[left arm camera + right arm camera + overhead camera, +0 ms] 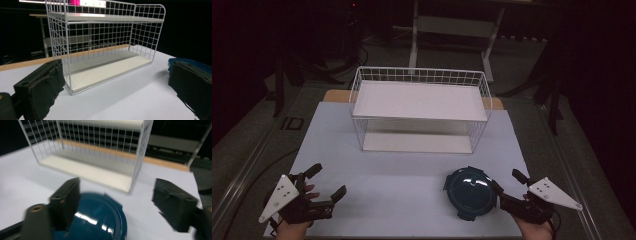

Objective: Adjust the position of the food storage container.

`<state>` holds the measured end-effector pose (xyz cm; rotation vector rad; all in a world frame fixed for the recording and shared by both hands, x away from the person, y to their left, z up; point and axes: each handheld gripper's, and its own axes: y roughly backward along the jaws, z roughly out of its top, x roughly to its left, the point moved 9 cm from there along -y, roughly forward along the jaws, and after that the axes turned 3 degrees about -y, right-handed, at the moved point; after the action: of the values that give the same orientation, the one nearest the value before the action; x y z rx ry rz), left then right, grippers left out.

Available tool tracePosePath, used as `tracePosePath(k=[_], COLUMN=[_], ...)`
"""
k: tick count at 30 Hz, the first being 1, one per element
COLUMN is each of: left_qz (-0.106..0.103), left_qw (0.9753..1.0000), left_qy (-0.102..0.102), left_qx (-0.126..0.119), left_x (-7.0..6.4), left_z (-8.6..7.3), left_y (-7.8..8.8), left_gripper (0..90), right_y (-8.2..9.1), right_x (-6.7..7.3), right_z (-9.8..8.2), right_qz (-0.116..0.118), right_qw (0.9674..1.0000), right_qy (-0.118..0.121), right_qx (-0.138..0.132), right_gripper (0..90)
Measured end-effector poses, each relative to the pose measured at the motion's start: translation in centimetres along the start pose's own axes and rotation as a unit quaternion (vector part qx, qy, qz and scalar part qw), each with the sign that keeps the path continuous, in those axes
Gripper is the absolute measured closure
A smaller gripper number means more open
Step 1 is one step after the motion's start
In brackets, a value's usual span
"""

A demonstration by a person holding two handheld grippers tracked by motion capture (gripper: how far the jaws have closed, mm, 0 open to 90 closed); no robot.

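Note:
A dark blue round lid [469, 192] with small tabs on its rim lies on the white table [402, 170], front right. My right gripper [507, 181] is open just to its right, one jaw at the lid's rim. In the right gripper view the lid [100, 220] sits low between the jaws of the right gripper [117, 192], partly under the left one; the pads do not press on it. My left gripper [327, 182] is open at the front left with nothing between its jaws. In its own view the left gripper [116, 75] faces the rack, and the lid [186, 62] peeks from behind the right jaw.
A white wire rack [419, 100] with two shelves stands at the back middle of the table; its open side faces me. It also appears close ahead as the rack [105, 17] and the rack [87, 172]. A wooden edge [334, 95] runs behind it. Dark floor surrounds the table.

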<state>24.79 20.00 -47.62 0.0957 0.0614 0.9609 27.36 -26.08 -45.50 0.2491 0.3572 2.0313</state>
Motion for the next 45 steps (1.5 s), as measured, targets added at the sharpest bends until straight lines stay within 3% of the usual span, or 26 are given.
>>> tracePosePath(k=[1,2,5,6,10,11,12,17,21,25,29,34,45], left_qz=[0.000,0.001,0.000,0.000,0.002,0.002,0.001,0.000,-0.001,-0.003,-0.005,-0.005,-0.009], left_qw=[1.0000,1.0000,1.0000,1.0000,1.0000,1.0000,1.0000,1.0000,1.0000,1.0000,1.0000,1.0000,0.9999], left_qy=[0.000,-0.001,-0.001,0.000,0.001,0.001,0.000,-0.001,0.000,0.000,0.002,0.004,0.004], left_qx=[0.000,0.000,0.000,0.000,0.000,0.000,0.001,0.002,0.004,0.005,0.008,0.007,0.013], left_x=[0.0,0.0,0.0,0.1,0.1,0.1,0.1,0.1,0.0,0.0,0.0,0.0,-0.3], left_z=[0.0,0.0,0.0,0.0,0.0,0.0,0.0,0.0,-0.1,-0.2,-0.3,-0.3,-0.5], left_y=[0.0,0.0,0.0,0.0,0.0,0.0,0.0,-0.1,-0.1,-0.2,-0.3,-0.3,-0.7], left_gripper=[0.4,0.4,0.4,0.4,0.4,0.4,0.4,0.4,0.4,0.4,0.5,0.4,0.4], right_y=[0.0,-0.1,-0.1,-0.2,-0.2,-0.2,-0.2,-0.1,-0.3,-0.7,-1.0,-1.3,-2.1], right_x=[0.0,-0.5,-1.0,-1.5,-2.0,-2.7,-2.8,-3.4,-3.7,-3.8,-3.4,-2.6,-2.3], right_z=[0.0,-0.9,-1.9,-3.0,-4.0,-5.3,-5.7,-7.0,-8.8,-10.0,-10.3,-10.2,-9.7], right_qz=[0.000,-0.005,-0.008,-0.005,-0.005,-0.012,-0.009,-0.010,-0.004,0.001,0.009,0.035,0.044], right_qw=[1.0000,0.9999,0.9995,0.9988,0.9980,0.9965,0.9962,0.9938,0.9894,0.9861,0.9845,0.9846,0.9836], right_qy=[0.000,-0.003,-0.009,-0.021,-0.027,-0.025,-0.025,-0.033,-0.027,-0.029,-0.017,-0.022,-0.037], right_qx=[0.000,0.014,0.029,0.044,0.058,0.078,0.083,0.105,0.143,0.163,0.174,0.170,0.171], right_gripper=[25.8,32.9,40.2,46.5,51.4,60.5,63.4,72.3,80.7,89.9,90.0,90.0,90.0])
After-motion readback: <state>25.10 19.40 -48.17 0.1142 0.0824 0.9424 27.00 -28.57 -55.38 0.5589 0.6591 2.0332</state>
